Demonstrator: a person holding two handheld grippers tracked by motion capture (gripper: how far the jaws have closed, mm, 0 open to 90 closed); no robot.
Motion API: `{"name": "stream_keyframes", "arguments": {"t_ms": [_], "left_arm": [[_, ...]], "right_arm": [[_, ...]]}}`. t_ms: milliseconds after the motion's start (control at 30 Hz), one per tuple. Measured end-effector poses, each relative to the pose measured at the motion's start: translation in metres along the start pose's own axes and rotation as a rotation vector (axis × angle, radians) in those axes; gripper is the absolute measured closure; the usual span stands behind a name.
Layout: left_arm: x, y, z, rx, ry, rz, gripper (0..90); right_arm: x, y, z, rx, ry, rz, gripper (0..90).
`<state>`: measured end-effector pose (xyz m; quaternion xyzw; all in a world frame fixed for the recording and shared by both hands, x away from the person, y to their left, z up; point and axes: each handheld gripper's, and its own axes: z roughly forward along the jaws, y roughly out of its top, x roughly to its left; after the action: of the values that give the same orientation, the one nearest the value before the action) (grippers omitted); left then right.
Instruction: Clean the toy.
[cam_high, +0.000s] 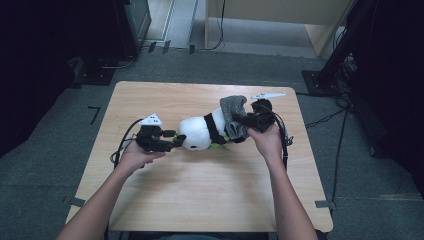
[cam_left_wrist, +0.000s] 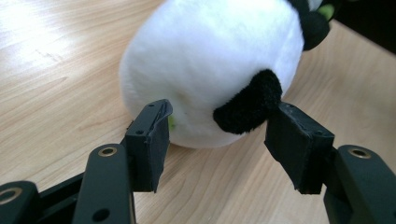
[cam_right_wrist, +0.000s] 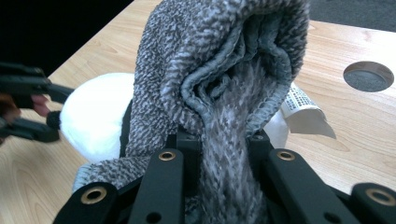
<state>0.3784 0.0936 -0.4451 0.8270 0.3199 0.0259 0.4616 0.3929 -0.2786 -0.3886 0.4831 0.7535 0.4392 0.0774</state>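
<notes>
A plush panda (cam_high: 200, 132) is seen lying on its side near the middle of the wooden counter (cam_high: 165, 195), its long axis running left to right, head toward the left gripper (cam_high: 176, 140), whose jaws stand apart around a black ear without pressing it. A grey knitted garment (cam_high: 235, 116) at the panda's far end is clamped by the right gripper (cam_high: 239, 120)
</notes>
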Motion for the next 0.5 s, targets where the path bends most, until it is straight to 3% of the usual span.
{"name": "stream_keyframes", "arguments": {"t_ms": [133,300,400,500], "left_arm": [[0.009,0.006,-0.007,0.003,0.007,0.057,40.1],[0.025,0.017,-0.011,-0.002,-0.025,0.05,40.8],[0.031,0.023,-0.004,0.002,-0.04,0.064,41.0],[0.033,0.027,0.007,0.018,-0.056,0.111,41.1]], "right_arm": [[-0.004,0.003,0.001,0.024,0.01,-0.013,75.7],[-0.009,0.005,0.001,0.042,0.008,-0.021,75.6],[-0.012,0.004,0.001,0.044,0.025,-0.021,75.5],[-0.013,0.004,0.001,0.048,0.038,-0.02,75.5]]}}
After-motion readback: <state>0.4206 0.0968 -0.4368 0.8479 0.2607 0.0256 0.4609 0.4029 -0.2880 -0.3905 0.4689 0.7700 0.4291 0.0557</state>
